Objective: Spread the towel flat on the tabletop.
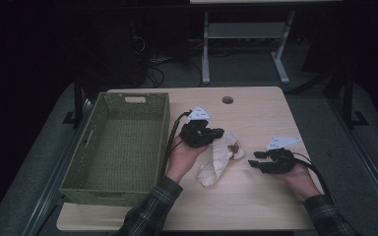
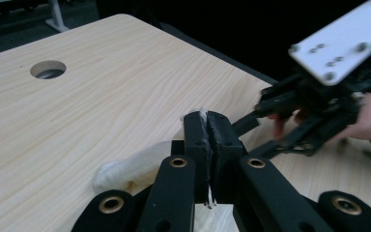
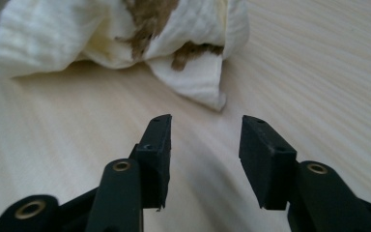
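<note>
Here the left hand-held gripper [image 1: 216, 132] has its jaws pinched tight on an edge of the white cloth [image 1: 220, 158], which lies crumpled mid-bench [image 1: 256, 206] just right of the green basket [image 1: 163, 128]. The right hand-held gripper [image 1: 254, 158] sits near the cloth, jaws partly apart with nothing between them.

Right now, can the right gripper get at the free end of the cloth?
Probably yes: the right gripper is open, facing the cloth, with bare table between them.
</note>
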Demonstrator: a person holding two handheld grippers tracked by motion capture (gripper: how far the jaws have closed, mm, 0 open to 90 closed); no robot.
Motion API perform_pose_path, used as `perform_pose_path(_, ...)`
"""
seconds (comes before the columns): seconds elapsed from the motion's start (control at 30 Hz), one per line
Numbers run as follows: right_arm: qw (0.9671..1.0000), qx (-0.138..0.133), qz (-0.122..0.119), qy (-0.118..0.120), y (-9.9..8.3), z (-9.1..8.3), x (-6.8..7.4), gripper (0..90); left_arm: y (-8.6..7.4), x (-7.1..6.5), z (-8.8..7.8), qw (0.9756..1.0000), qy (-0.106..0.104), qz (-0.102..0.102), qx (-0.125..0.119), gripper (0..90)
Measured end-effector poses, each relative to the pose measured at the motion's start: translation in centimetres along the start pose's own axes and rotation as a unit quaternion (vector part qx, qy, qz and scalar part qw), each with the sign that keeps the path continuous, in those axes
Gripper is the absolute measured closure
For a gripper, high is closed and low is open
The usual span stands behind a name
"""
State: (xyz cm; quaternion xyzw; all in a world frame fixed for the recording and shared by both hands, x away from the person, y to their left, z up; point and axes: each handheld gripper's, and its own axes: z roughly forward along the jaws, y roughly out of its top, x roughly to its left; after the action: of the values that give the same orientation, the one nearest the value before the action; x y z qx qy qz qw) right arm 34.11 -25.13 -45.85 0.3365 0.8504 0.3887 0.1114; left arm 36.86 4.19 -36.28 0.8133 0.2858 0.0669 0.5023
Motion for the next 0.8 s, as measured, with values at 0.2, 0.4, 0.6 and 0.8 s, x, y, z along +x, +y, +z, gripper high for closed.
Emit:
perform_pose_path(0.2,0.9999,0.009,-0.004,0.014,1.1,2.3,-0.7,59.5,0.0,0.1,-0.1,1.0,0.0,-0.002,-0.001,87.5)
perform_pose_path(0.4,0.9994,0.02,-0.003,0.026,1.6,3.3,-0.8,81.0,0.1,0.0,-0.2,1.0,0.001,0.0,-0.003,87.5)
perform_pose_path(0.6,0.9999,0.011,0.002,0.011,1.2,1.2,-1.2,88.8,0.4,-0.1,-0.8,0.9999,0.007,0.0,-0.013,87.5)
perform_pose_path(0.8,0.9999,0.011,0.002,-0.01,0.1,-0.9,-1.4,89.1,0.6,0.1,-1.1,0.9997,0.017,-0.004,-0.016,87.6)
